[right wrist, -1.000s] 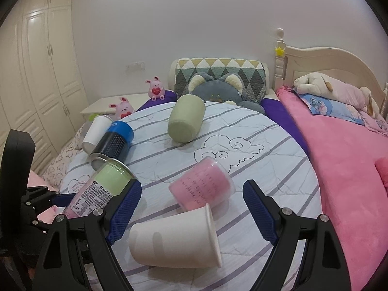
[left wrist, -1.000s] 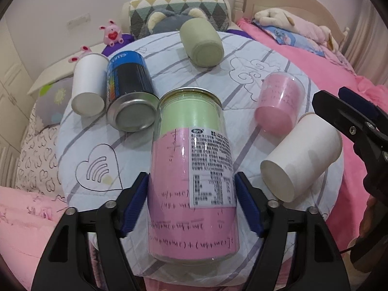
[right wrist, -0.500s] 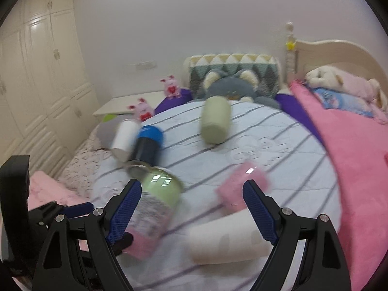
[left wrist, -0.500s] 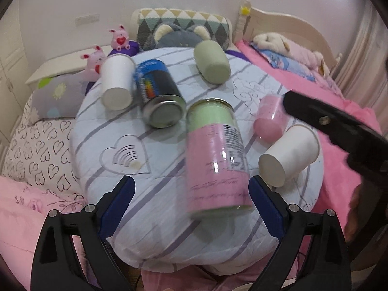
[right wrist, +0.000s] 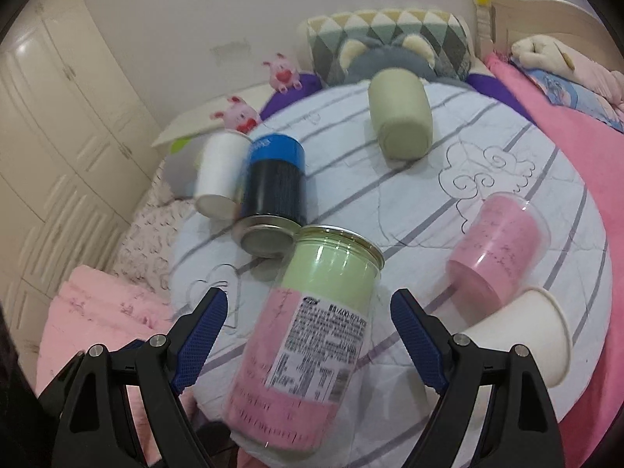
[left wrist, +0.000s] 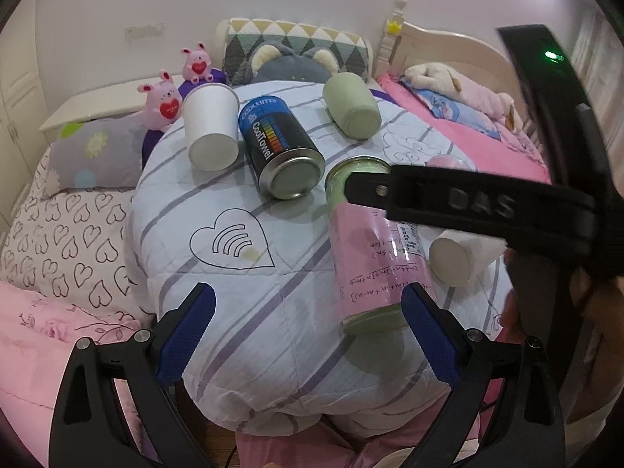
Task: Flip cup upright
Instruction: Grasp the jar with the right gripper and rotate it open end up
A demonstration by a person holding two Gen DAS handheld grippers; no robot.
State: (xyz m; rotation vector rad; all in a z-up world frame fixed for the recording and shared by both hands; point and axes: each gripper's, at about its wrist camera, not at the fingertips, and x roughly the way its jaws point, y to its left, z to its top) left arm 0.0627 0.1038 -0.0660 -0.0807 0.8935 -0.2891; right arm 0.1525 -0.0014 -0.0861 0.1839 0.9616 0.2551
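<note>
A clear jar with a green and pink liner and a printed label [left wrist: 374,249] [right wrist: 312,339] lies on its side near the front edge of the round table [left wrist: 249,296]. My left gripper [left wrist: 308,335] is open and empty, drawn back from the jar. My right gripper [right wrist: 308,331] is open with the jar lying between its blue fingers [right wrist: 199,331], not touching them. One black arm of the right gripper [left wrist: 468,199] crosses over the jar in the left wrist view.
Lying on the table: a white paper cup [left wrist: 212,128], a blue CoolTowel can [left wrist: 279,148], a green cup [left wrist: 351,105], a pink clear cup [right wrist: 499,241], another white paper cup [right wrist: 522,335]. Pink plush toys [left wrist: 162,97] and pillows behind; pink bedding [right wrist: 585,136] right.
My left gripper let go of the jar, opened and pulled back. My right gripper swung left and came down over the jar, which lies on the table.
</note>
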